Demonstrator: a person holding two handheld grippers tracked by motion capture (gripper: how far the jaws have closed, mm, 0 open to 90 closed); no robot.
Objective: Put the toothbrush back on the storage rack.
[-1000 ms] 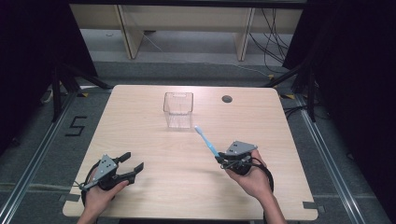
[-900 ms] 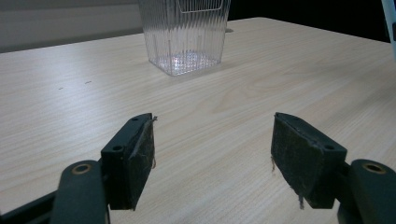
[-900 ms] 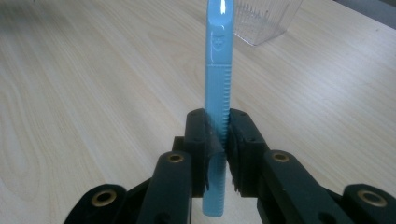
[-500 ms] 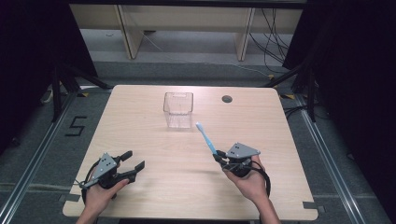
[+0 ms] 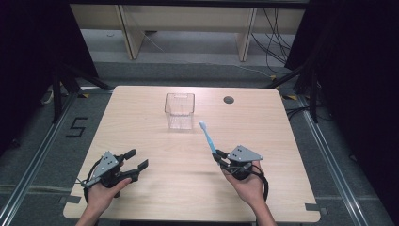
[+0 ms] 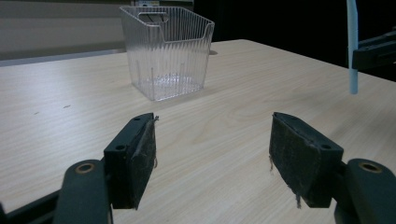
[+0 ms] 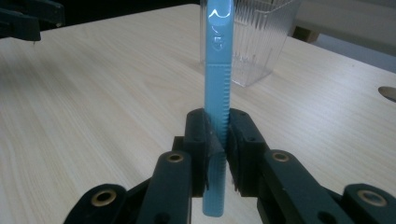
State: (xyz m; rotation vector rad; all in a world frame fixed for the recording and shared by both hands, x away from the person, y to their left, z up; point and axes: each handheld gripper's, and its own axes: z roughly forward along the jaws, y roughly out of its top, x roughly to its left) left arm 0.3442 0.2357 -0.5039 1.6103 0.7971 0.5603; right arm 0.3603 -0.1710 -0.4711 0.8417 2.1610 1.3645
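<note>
A light blue toothbrush [image 5: 207,136] stands tilted up from my right gripper [image 5: 219,156], brush head toward the far side. In the right gripper view the jaws of my right gripper [image 7: 217,135] are shut on the toothbrush [image 7: 218,70] low on its handle. A clear ribbed plastic container [image 5: 179,110] stands upright and empty on the far middle of the wooden table [image 5: 141,127]. My left gripper [image 5: 138,158] rests open near the front left. In the left gripper view its pads [image 6: 212,149] stand wide apart with bare table between them, the container [image 6: 166,51] ahead and the toothbrush [image 6: 352,46] at far right.
A round cable hole [image 5: 228,100] sits in the table top to the right of the container. Dark frames and shelving stand beyond the far edge. Cables trail from both grippers toward the front edge.
The toothbrush has tipped a little more upright in the right gripper. The left gripper has stayed in place.
</note>
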